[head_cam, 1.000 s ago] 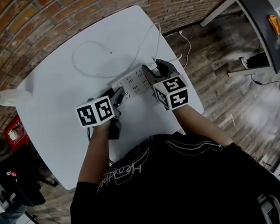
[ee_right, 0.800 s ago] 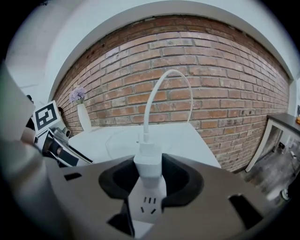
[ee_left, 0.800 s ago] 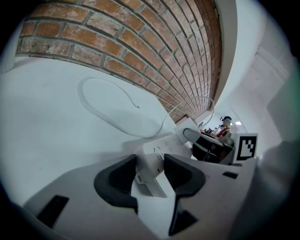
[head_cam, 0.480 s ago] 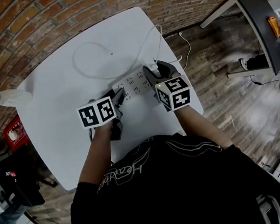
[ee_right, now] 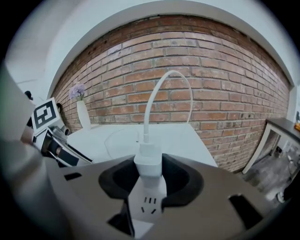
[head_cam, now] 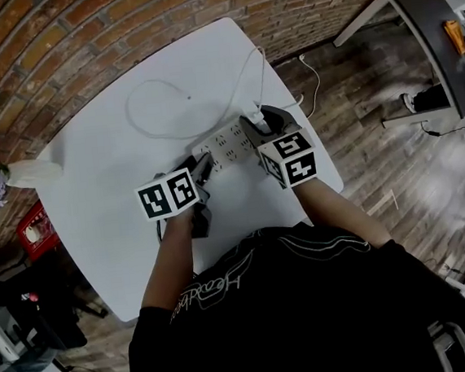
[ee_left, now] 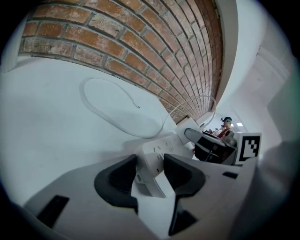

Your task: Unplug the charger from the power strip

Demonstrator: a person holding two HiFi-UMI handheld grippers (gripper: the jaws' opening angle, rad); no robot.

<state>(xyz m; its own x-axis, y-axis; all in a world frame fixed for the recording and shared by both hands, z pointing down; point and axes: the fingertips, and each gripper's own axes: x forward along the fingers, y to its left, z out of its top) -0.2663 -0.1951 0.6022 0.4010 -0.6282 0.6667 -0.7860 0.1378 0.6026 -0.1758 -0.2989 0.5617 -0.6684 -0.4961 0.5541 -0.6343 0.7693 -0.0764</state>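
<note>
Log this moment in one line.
left gripper: jaws clamp strip | right gripper: jaws clamp charger | charger: plugged in | unplug: not yet done

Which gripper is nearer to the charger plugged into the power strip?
Right. The right gripper clamps the charger in its jaws; the left gripper grips the power strip at its other end.

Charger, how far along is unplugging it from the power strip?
Done: the left tongs clamp the strip at its end, and the right tongs are closed on the charger. In hand: that two-sided grip, strip braced and charger pinched. Left: the charger sits plugged into the strip, so the pull itself is not yet done.
</note>
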